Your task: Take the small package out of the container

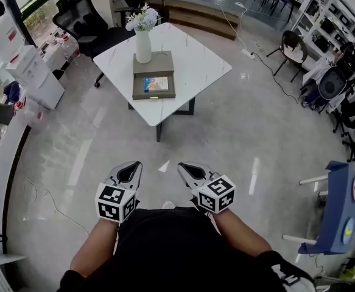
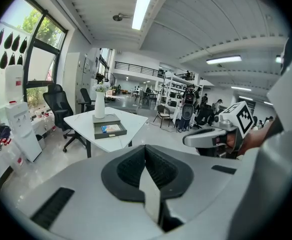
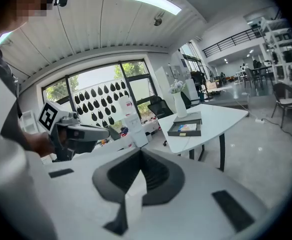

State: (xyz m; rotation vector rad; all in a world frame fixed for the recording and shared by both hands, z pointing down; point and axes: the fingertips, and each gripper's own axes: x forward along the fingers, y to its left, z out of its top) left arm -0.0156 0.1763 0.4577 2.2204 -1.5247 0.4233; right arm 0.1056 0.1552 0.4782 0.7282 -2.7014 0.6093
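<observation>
The small package (image 1: 156, 84) lies inside the flat grey container (image 1: 136, 85) on the white desk (image 1: 192, 66), just in front of a white vase (image 1: 143, 46) of flowers. The desk stands corner-on to the person. The container's near left corner sits close to the desk's left front edge, and bare top spreads to its right. A broad stretch of open grey floor (image 1: 244, 132) lies between the desk and both tools. The left tool (image 1: 129, 171) and right tool (image 1: 190, 173) are side by side close to the person's body, each with jaws pressed together on nothing. A black office chair (image 1: 80, 17) stands beyond the desk's left corner.
</observation>
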